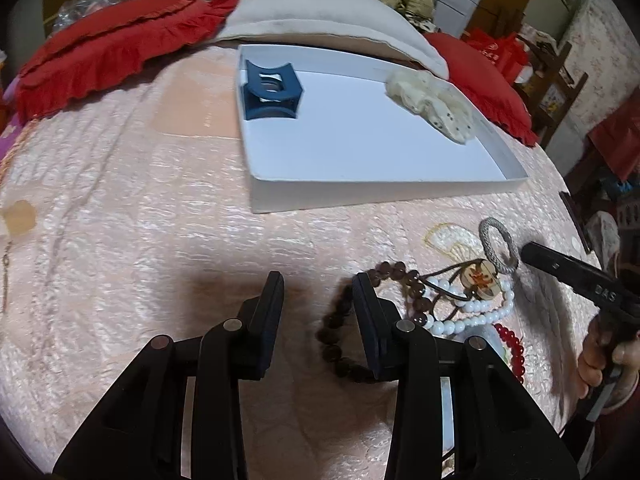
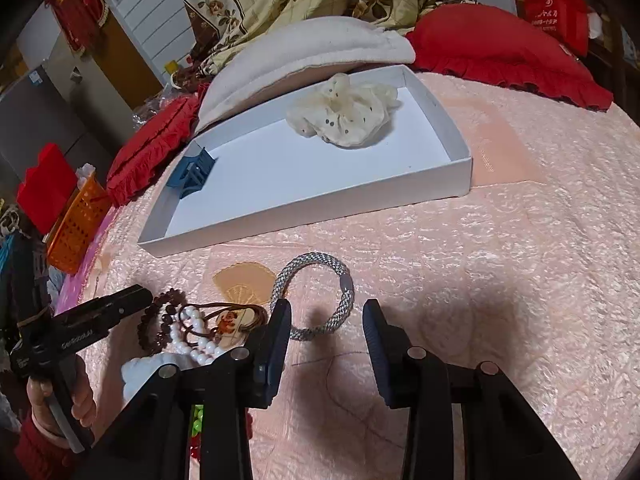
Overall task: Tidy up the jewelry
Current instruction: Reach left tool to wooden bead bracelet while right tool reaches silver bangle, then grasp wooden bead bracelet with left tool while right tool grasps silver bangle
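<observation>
A shallow white box (image 1: 360, 192) (image 2: 304, 216) lies on the pink bedspread; inside are a blue hair claw (image 1: 270, 90) (image 2: 192, 174) and a cream scrunchie (image 1: 434, 102) (image 2: 344, 114). In front of it lies a heap of jewelry: a silver braided bracelet (image 1: 498, 246) (image 2: 316, 292), a brown bead bracelet (image 1: 340, 352) (image 2: 160, 320), a white bead string (image 1: 472, 314) (image 2: 196, 340), a cord pendant (image 1: 482, 276) (image 2: 230, 322) and red beads (image 1: 512, 344). My left gripper (image 1: 318, 280) is open, its right finger at the brown beads. My right gripper (image 2: 326, 308) is open just before the silver bracelet.
Red frilled cushions (image 1: 108, 48) (image 2: 504, 52) and a white pillow (image 1: 320, 20) (image 2: 304, 60) lie behind the box. An orange basket (image 2: 76, 228) stands at the bed's left side. Furniture stands beyond the bed's right edge (image 1: 568, 80).
</observation>
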`<state>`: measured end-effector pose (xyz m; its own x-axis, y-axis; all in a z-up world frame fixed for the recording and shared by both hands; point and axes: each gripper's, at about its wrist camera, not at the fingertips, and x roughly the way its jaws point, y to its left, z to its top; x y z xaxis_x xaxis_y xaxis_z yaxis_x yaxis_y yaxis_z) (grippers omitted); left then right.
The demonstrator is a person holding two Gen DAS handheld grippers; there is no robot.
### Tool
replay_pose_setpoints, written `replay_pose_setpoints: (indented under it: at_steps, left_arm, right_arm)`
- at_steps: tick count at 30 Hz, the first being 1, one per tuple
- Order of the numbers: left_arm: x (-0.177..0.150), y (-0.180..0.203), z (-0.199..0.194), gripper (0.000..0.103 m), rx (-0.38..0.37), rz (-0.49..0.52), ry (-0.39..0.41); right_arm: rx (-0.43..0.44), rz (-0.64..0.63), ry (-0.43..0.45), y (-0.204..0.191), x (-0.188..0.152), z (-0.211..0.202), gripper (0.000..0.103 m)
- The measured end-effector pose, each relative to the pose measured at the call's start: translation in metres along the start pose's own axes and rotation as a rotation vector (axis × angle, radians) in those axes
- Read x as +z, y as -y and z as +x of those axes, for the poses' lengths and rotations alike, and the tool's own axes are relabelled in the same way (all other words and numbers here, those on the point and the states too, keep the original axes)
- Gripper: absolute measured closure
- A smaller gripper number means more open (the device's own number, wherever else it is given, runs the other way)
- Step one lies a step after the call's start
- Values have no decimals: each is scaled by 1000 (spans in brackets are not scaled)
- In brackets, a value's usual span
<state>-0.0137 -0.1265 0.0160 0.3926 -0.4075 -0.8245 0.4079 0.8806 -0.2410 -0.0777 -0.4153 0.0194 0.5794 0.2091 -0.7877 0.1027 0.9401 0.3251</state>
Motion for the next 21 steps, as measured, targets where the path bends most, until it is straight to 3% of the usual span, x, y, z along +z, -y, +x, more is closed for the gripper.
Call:
replay_pose_setpoints:
  at_steps: [10,19,20,21]
  left_arm:
    - [0,4,3,68,-4,30,18]
    - [-12,26,1,68,40,168,9]
    - [-13,28,1,69,51,179,7]
    - [-13,31,2,80,64,191,5]
  right_arm:
    - [-59,-41,17,-5,2,13,67]
    - [-128,-122,25,-17,0,18,67]
    - [-135,-126,28,-18,0,18,67]
    - [-144,-130,31,-19,-1,18,67]
